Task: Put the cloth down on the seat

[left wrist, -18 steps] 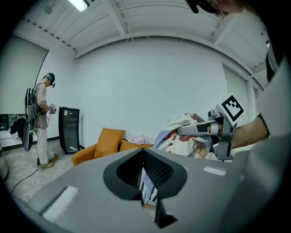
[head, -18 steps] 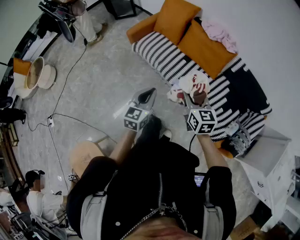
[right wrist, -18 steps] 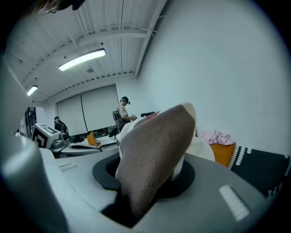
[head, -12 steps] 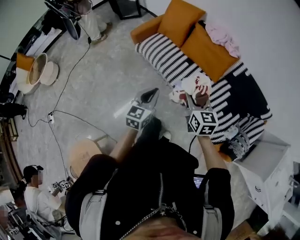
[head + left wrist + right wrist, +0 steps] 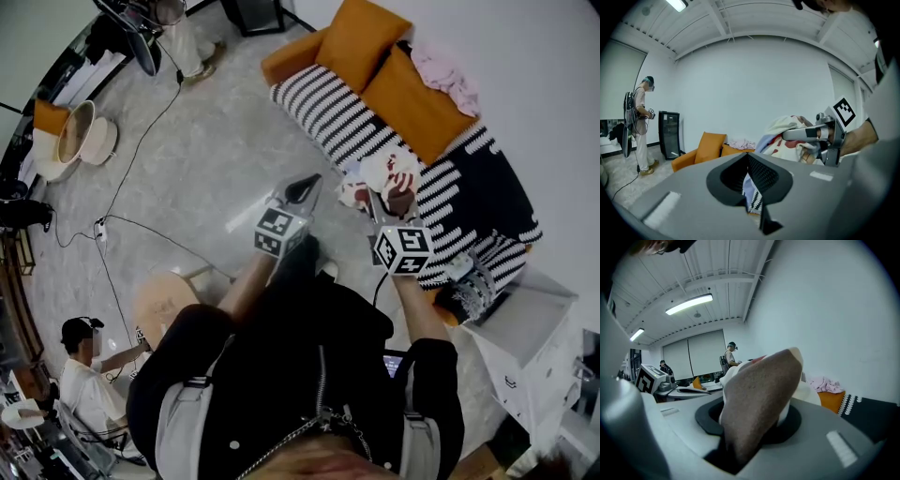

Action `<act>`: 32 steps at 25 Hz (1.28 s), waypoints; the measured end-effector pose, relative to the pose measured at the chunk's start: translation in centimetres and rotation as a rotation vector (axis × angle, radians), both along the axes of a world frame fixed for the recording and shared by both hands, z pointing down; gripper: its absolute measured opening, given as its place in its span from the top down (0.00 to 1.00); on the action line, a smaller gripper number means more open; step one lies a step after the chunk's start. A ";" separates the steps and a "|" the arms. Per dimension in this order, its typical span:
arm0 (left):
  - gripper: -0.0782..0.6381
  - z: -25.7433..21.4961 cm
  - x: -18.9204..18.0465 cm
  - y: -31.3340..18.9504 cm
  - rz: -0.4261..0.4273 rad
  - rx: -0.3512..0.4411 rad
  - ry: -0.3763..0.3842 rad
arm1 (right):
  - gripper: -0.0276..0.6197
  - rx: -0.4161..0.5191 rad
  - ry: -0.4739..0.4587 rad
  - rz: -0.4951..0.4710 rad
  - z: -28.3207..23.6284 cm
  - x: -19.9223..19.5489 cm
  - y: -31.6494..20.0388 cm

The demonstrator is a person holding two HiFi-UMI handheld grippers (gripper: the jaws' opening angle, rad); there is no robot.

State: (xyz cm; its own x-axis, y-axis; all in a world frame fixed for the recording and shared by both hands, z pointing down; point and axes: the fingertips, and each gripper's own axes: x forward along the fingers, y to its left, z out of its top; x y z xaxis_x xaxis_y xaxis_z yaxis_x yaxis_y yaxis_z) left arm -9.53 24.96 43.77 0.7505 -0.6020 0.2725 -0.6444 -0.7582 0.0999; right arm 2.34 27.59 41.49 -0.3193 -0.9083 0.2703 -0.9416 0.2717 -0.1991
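The right claw [image 5: 382,202] grips the cloth [image 5: 390,171] at the sofa seat [image 5: 323,111] front edge, the left claw [image 5: 302,190] is closed and empty; released here, the cloth could slip to the floor [image 5: 202,155].

Bunched cream cloth [image 5: 392,178] aloft, near striped seat [image 5: 328,112]

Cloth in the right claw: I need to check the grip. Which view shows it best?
The right gripper view: the cloth fills the frame, pinched between the right claw's jaws. The head view shows it as a small bundle against the striped sofa; the left gripper view shows it sideways.
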 end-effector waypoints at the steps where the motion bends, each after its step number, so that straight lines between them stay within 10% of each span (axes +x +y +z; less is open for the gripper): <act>1: 0.88 0.0 0.1 0.0 0.001 0.001 0.000 | 0.73 0.000 0.001 0.001 0.0 0.0 0.1; 32: 0.88 0.7 4.5 -10.2 0.097 -0.036 0.000 | 0.73 -0.064 -0.043 0.056 1.5 2.5 -8.7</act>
State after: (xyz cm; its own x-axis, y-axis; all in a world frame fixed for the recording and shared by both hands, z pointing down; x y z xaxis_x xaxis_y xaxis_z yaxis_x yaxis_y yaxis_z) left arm -5.04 14.79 44.47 0.8050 -0.5161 0.2926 -0.5679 -0.8131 0.1281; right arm 4.81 18.93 42.97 -0.2808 -0.9064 0.3156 -0.9451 0.2038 -0.2555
